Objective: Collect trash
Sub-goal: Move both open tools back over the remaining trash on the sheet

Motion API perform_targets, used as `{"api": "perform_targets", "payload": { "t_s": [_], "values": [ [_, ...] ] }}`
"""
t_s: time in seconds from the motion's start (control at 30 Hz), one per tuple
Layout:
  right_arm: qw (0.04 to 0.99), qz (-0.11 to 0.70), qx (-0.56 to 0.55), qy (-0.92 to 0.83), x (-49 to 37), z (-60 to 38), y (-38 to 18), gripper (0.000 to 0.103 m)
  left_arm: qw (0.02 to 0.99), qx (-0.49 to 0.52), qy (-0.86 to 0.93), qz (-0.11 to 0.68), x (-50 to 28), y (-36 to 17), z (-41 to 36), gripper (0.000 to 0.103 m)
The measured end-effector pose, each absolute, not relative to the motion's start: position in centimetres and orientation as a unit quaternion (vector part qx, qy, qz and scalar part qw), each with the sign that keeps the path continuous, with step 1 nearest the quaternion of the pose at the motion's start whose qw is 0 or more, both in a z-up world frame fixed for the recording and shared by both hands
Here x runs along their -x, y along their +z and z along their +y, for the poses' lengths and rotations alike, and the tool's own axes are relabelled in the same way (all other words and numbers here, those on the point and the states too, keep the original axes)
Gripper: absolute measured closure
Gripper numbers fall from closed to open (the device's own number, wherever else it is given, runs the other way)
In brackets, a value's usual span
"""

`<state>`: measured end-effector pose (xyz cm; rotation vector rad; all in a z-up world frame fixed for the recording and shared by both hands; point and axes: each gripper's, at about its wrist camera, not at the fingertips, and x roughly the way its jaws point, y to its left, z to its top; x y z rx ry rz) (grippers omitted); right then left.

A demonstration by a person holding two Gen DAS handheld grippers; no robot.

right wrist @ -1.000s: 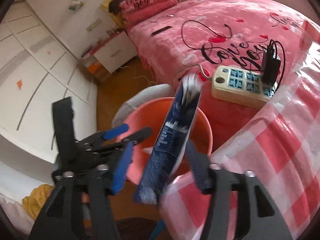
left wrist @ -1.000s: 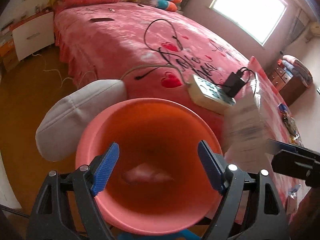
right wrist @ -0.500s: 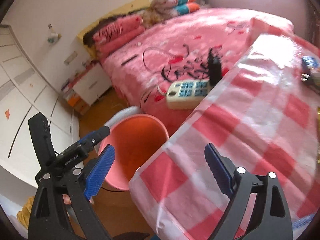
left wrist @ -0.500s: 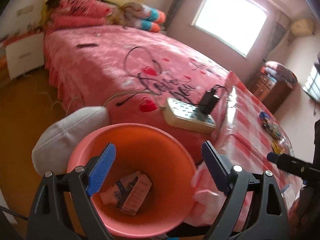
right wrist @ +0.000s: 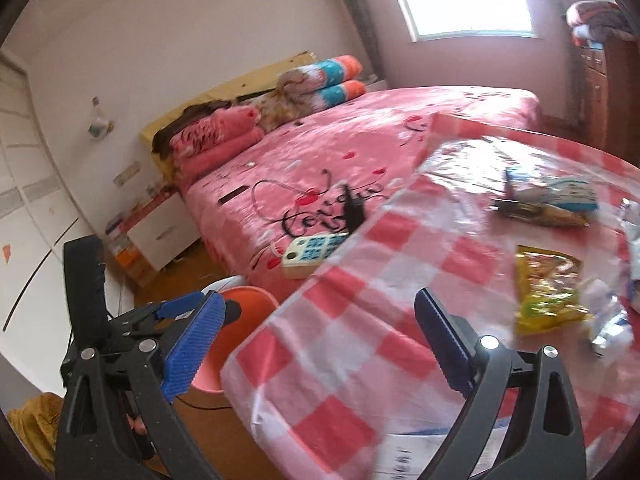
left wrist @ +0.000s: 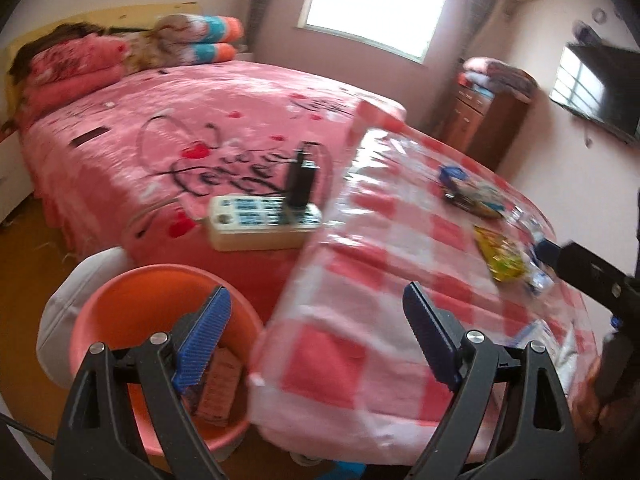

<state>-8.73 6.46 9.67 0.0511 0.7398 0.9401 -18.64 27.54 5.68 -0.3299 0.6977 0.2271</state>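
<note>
We saw the bed under its pink heart-print cover filling the far side of the room, with folded blankets stacked at its head. Nearer to us stood the round worktop, draped in a red-and-white checked cloth beneath clear plastic. Below the worktop's edge, on the floor beside the bed, sat the orange bin, and in it we could make out a flattened carton lying against the wall. On the bed's near edge rested a cream power strip with a black adapter plugged in upright. Trash lay on the worktop's far right part: a yellow snack packet, a blue-and-white wrapper beyond it, and crumpled clear plastic just beside the yellow packet. Our left tool hung spread wide over the gap between bin and worktop edge, its jaws having just widened, nothing between them. Our right tool had just been opening too and stood spread over the checked cloth, empty, with the trash well to its right.
</note>
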Motion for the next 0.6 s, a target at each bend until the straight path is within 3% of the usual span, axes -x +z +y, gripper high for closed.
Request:
{"api": "perform_targets", "payload": {
  "t_s": [0.6],
  "values": [
    [0.862, 0.342, -0.078, 0.366, 3.8, -2.9, 9.4, 0.006, 0.919, 0.112, 0.027, 0.376, 14.6, 6.5, 18.6, 0.015]
  ]
}}
